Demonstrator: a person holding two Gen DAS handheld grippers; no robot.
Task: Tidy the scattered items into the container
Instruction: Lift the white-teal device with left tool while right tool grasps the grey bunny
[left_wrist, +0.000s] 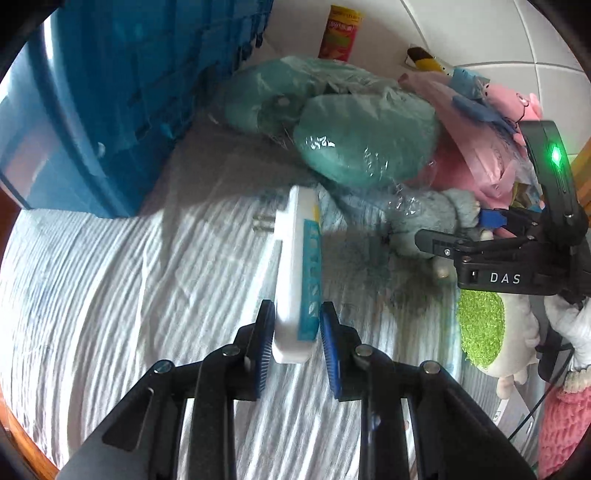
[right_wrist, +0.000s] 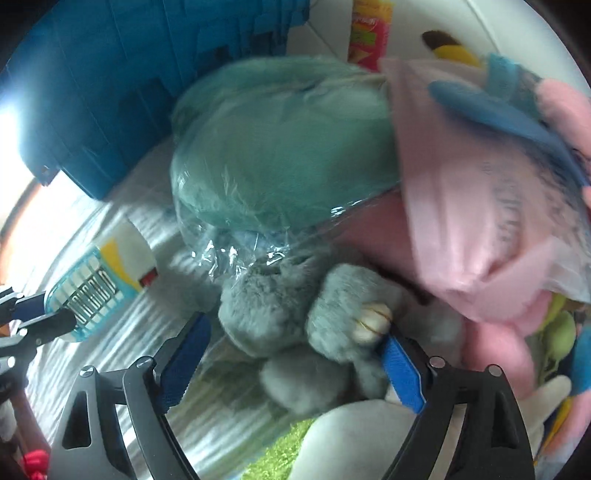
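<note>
My left gripper (left_wrist: 296, 308) is shut on a white plug-in device (left_wrist: 297, 258) with a teal grille, held just above the white ribbed bedsheet (left_wrist: 129, 295). In the right wrist view the same device (right_wrist: 96, 284) shows at the left edge, with the left gripper (right_wrist: 55, 310) on it. My right gripper (right_wrist: 291, 365) stands wide open around a grey plush toy (right_wrist: 280, 317), and its right pad (right_wrist: 400, 369) touches a paw. The left wrist view shows the right gripper (left_wrist: 450, 227) against the grey plush (left_wrist: 432, 218). The blue crate (left_wrist: 92, 110) (right_wrist: 110, 92) stands at the upper left.
A teal plush in clear wrap (left_wrist: 362, 140) (right_wrist: 277, 158) lies behind the grey one. A pink bag (left_wrist: 476, 140) (right_wrist: 480, 221), a pink pig plush (left_wrist: 513, 103) and a white plush with a green patch (left_wrist: 480, 328) crowd the right. A snack packet (left_wrist: 340, 33) leans on the wall.
</note>
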